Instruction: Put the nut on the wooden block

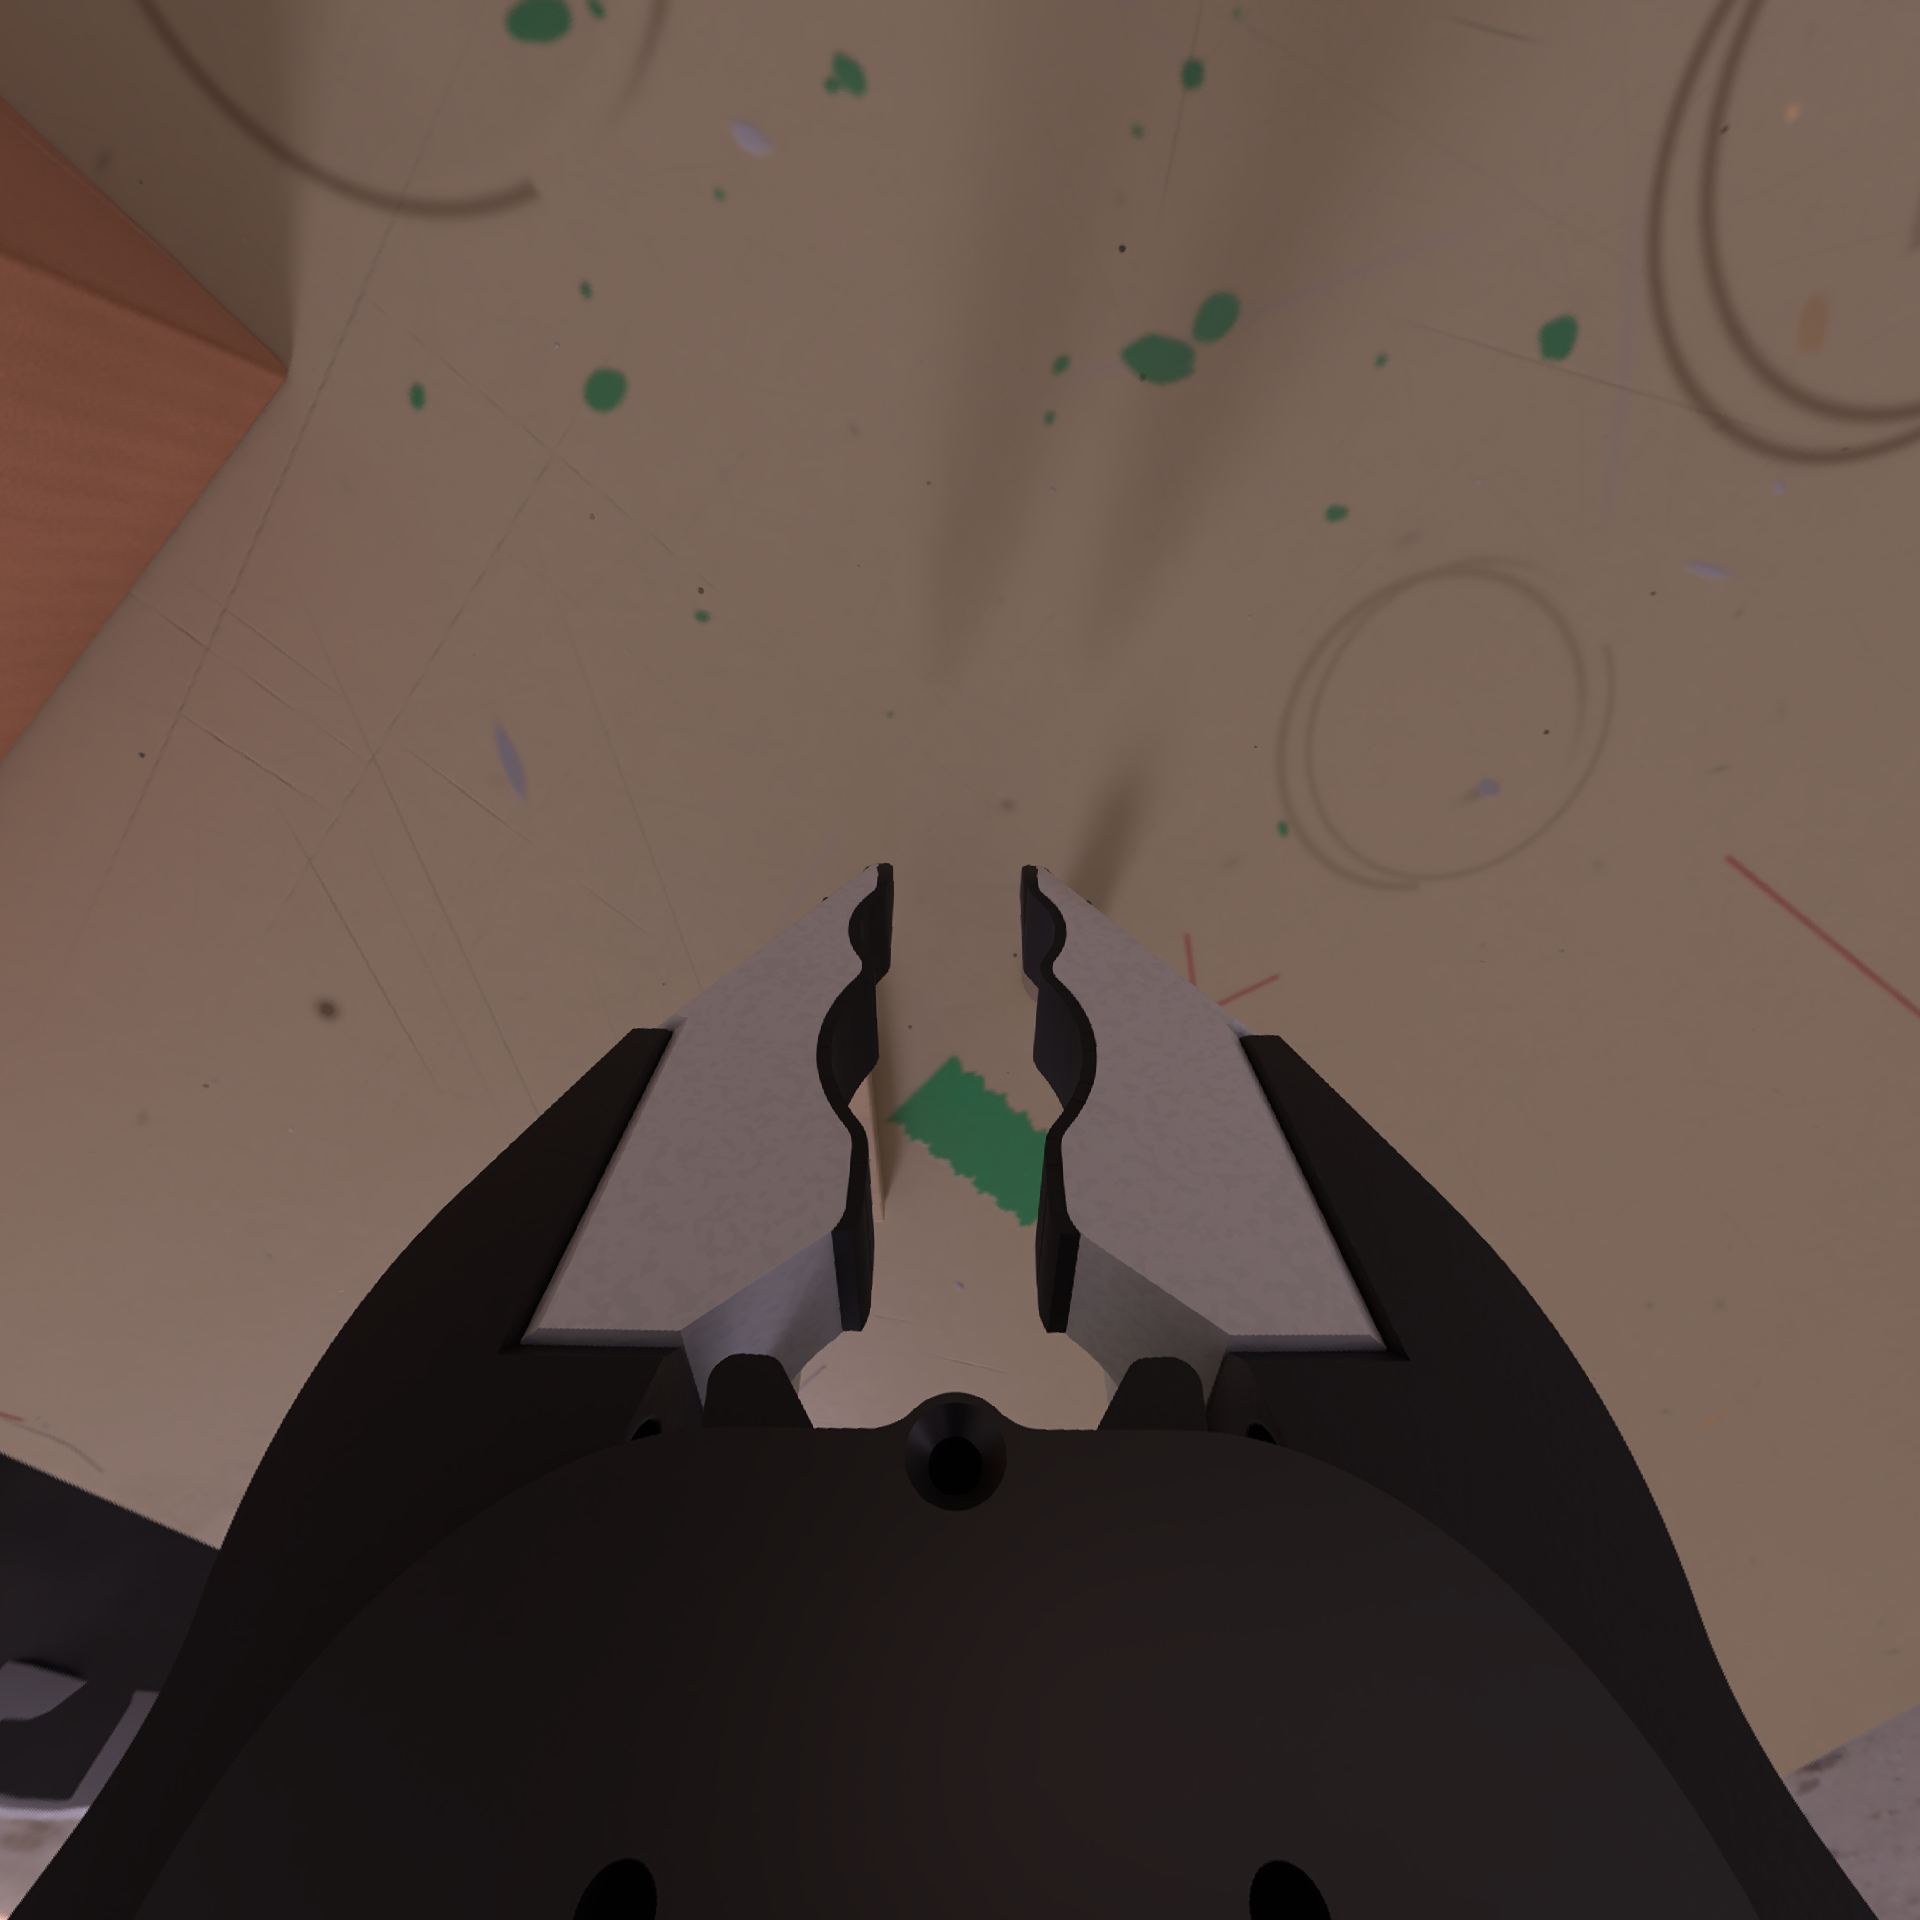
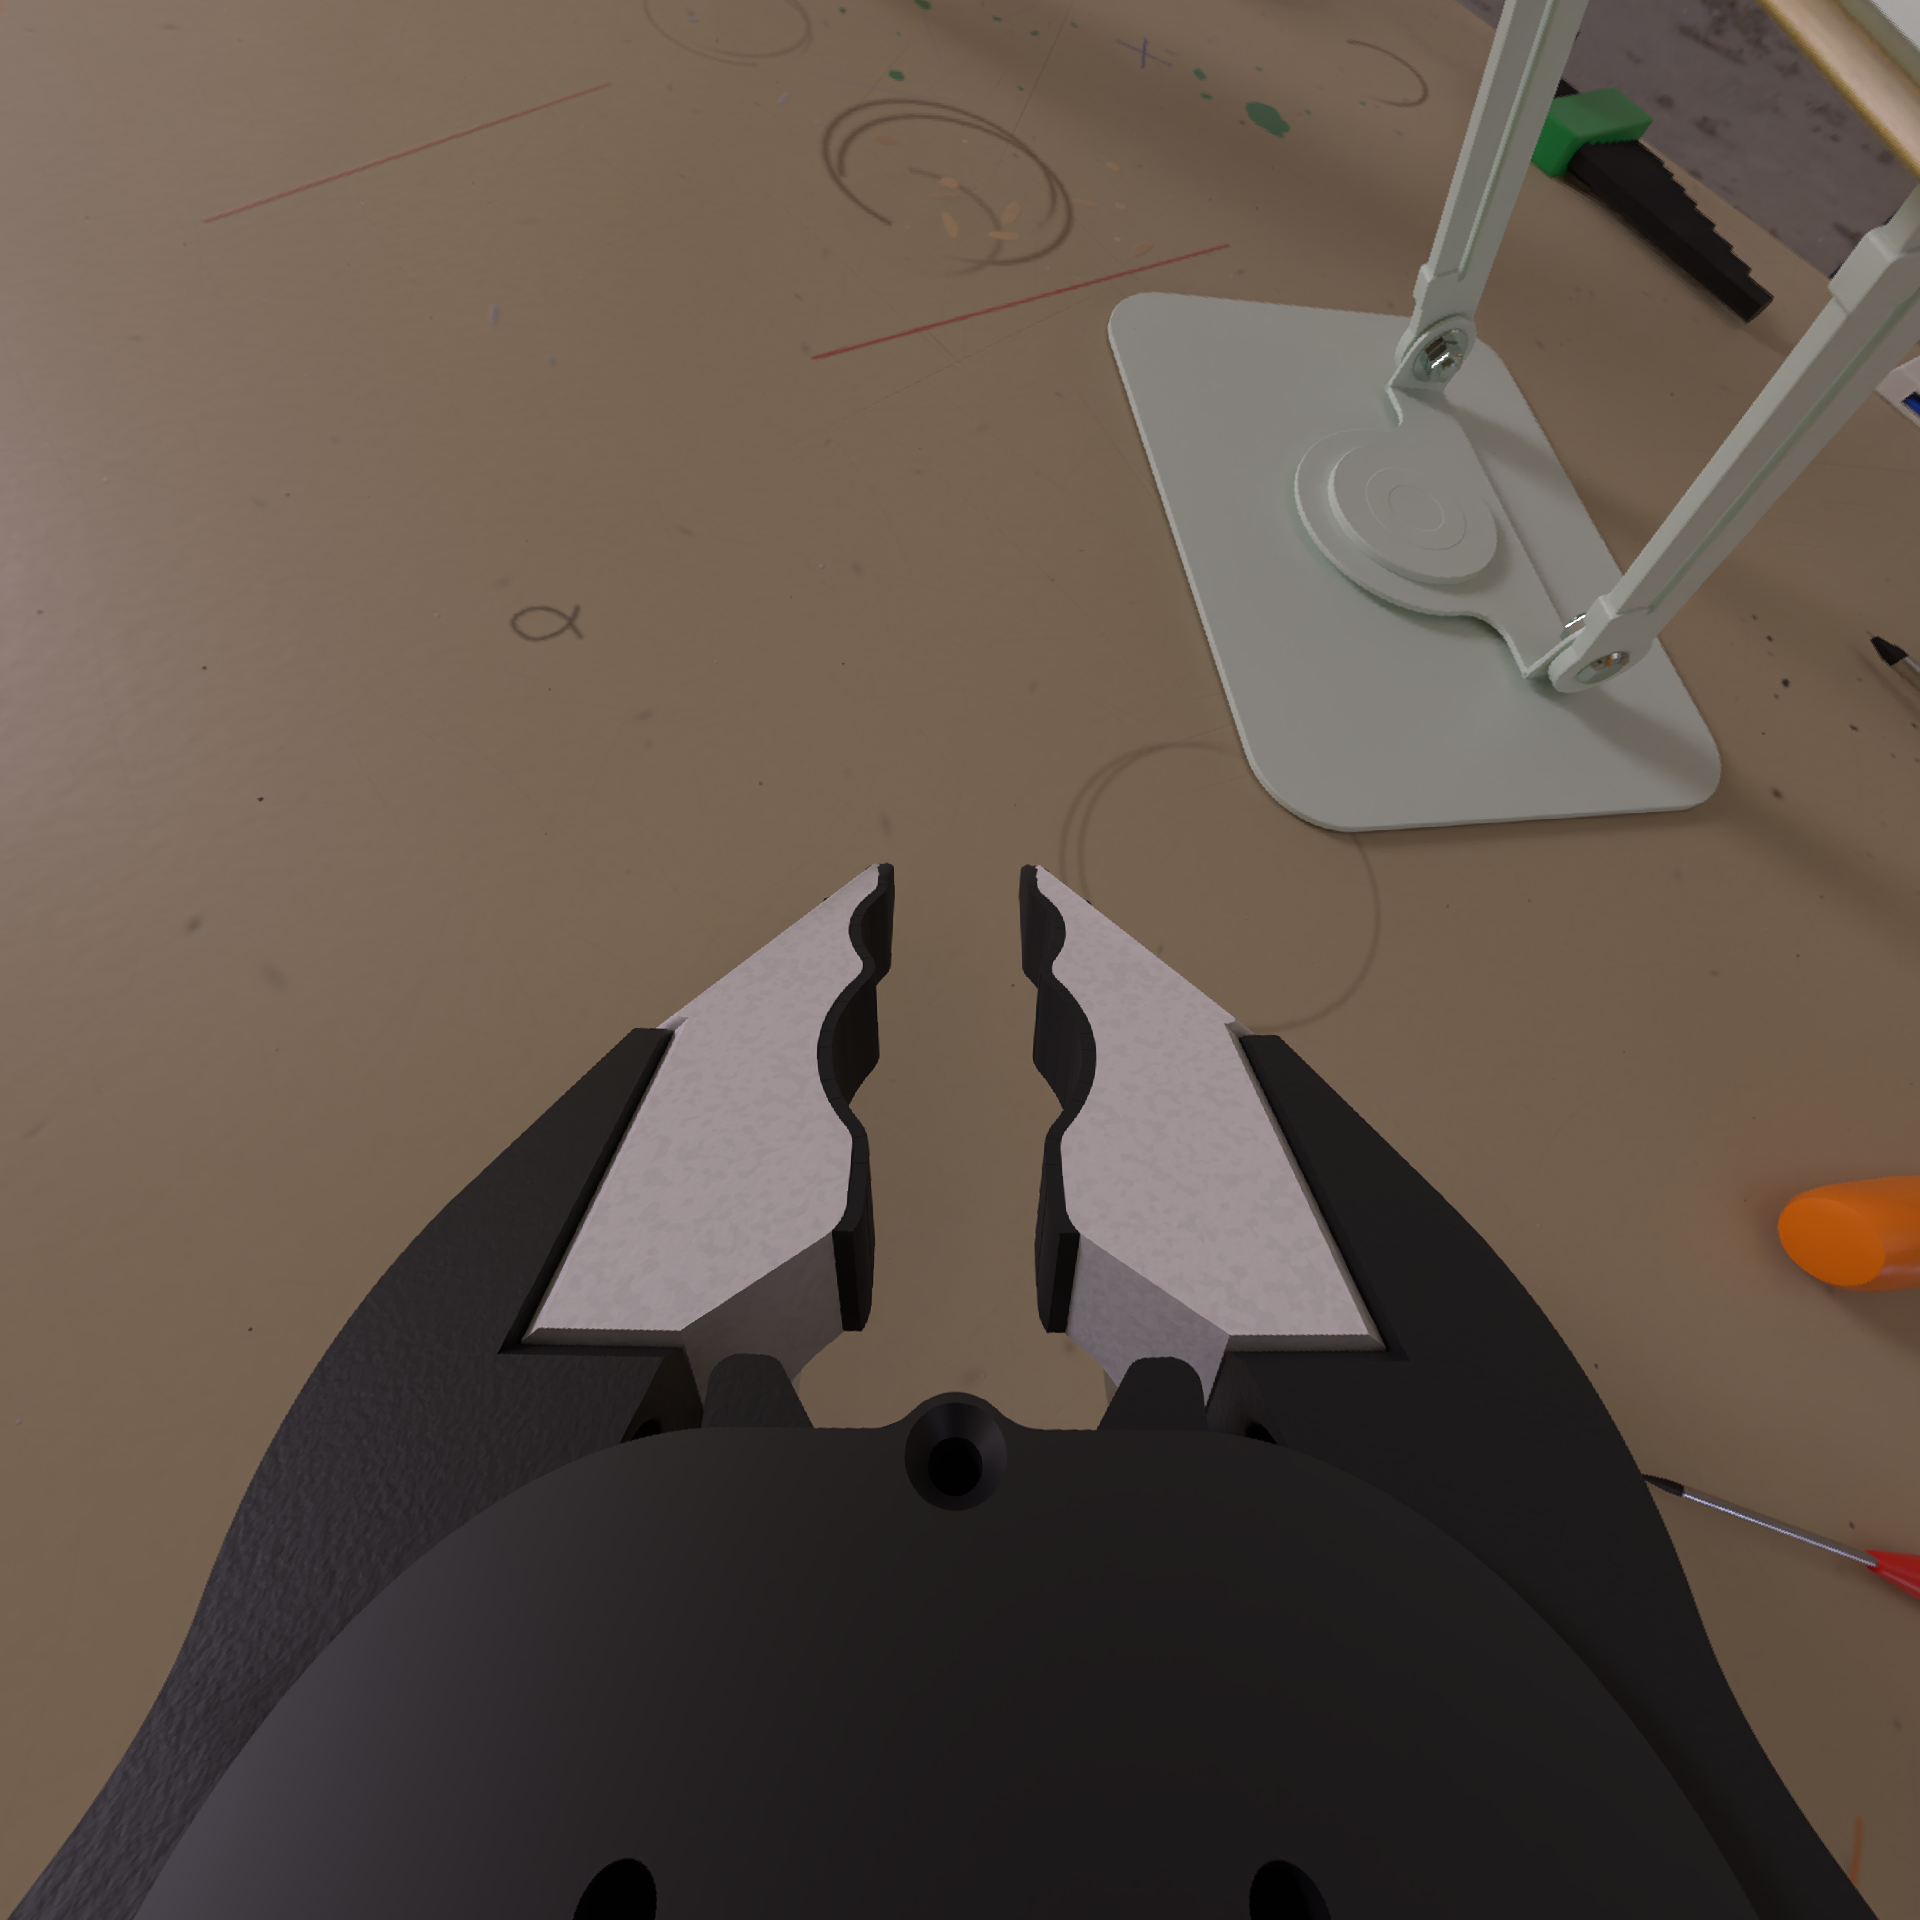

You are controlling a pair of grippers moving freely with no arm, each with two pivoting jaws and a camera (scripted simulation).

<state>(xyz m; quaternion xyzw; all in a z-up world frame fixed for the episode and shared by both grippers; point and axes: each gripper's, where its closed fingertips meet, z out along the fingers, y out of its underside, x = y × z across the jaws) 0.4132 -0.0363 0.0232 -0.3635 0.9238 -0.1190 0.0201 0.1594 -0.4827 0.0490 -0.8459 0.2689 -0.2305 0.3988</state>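
In the left wrist view the reddish-brown wooden block (image 1: pixel 94 436) fills the left edge, well to the left of my left gripper (image 1: pixel 957 883). That gripper is open and empty, pointing down at the stained beige table (image 1: pixel 727 623). In the right wrist view my right gripper (image 2: pixel 957 883) is open and empty above bare table (image 2: pixel 520 831). No nut shows in either view.
A pale green lamp base (image 2: pixel 1413 561) with slanted arms (image 2: pixel 1496 166) stands right of the right gripper. An orange handle (image 2: pixel 1849 1236), a red-tipped thin tool (image 2: pixel 1829 1548), a pen tip (image 2: pixel 1896 665) and a green-and-black tool (image 2: pixel 1642 177) lie near the right edge. A dark object (image 1: pixel 62 1621) sits at lower left.
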